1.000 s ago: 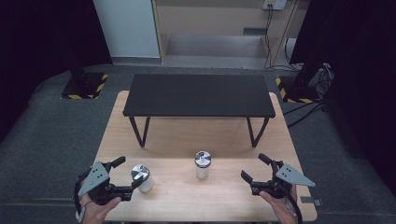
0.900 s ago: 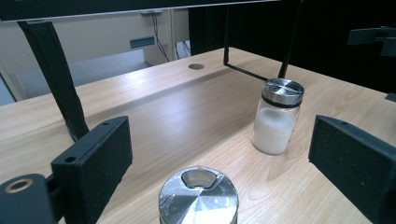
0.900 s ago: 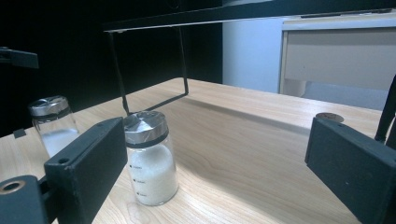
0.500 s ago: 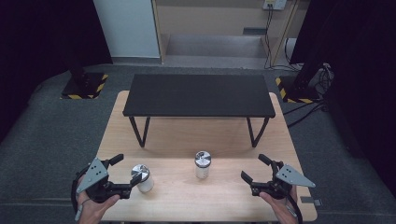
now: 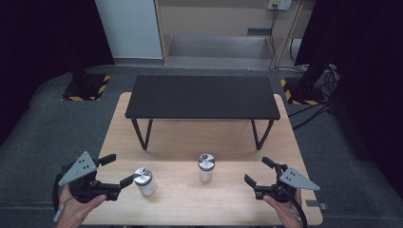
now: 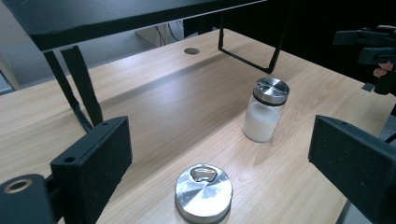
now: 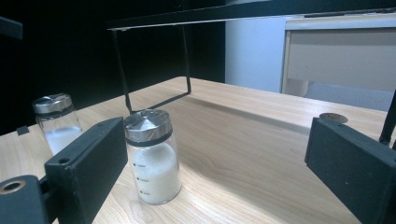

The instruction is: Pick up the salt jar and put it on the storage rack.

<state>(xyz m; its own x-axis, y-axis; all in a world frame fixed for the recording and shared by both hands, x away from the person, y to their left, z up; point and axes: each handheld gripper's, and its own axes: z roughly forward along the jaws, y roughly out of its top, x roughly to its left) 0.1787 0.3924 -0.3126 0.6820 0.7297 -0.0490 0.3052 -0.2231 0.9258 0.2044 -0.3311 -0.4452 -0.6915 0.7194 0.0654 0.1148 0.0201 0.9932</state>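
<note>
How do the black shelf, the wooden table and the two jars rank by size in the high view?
1. Wooden table, largest.
2. Black shelf.
3. The two jars, the left one and the right one: they look alike, so I can't rank them.

two shaker jars stand upright and well apart on the front half of the desk (image 5: 285,142), the left jar (image 5: 143,181) just beside the left gripper (image 5: 116,171) and the right jar (image 5: 206,167) near the middle, with bare wood between them. bare wood also separates the right jar from the right gripper (image 5: 259,172). behind the jars a low black shelf (image 5: 202,96) on thin legs spans the desk, leaving a low gap beneath it.
</note>
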